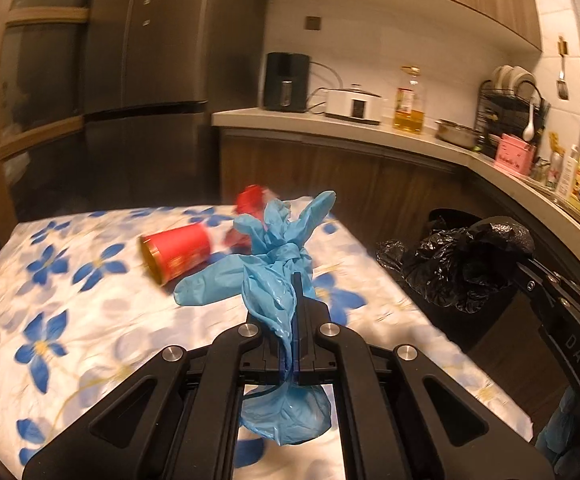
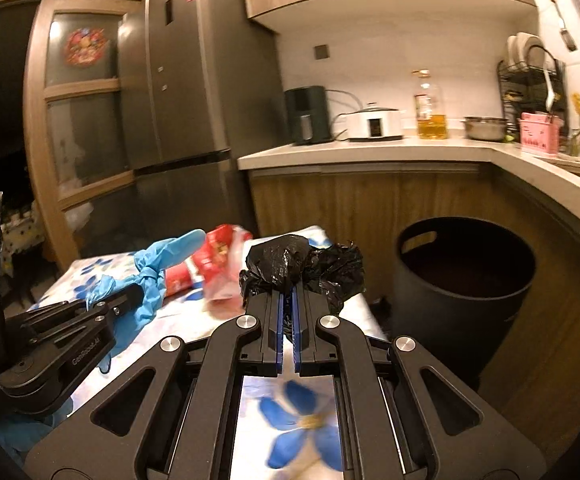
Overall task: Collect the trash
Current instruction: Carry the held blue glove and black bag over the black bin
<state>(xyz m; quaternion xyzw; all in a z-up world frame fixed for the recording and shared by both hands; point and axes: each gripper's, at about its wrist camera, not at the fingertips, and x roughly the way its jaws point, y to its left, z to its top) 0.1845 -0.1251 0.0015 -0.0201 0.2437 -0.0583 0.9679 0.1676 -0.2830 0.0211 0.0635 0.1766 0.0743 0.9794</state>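
My left gripper (image 1: 294, 300) pinches the knotted blue glove (image 1: 278, 248); my right gripper (image 2: 288, 304) pinches a crumpled black bag (image 2: 305, 266). The bin (image 2: 465, 280) waits empty at three o'clock — red cup (image 1: 178, 250) and wrappers (image 2: 220, 260) remain on the table (image 1: 50, 280).

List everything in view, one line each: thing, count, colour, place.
glove: one, blue, knotted, clamped in the left tool.
plastic bag: one, black, crumpled, clamped in the right tool.
paper cup: one, red, on its side on the tablecloth.
snack wrapper: one, red, blurred, on the table.
tablecloth: one, white with blue flowers, over the table.
bin: one, black, on the floor by the table.
oil bottle: one, yellow, on the counter.
left tool: one, black, shut.
right tool: one, black, shut.
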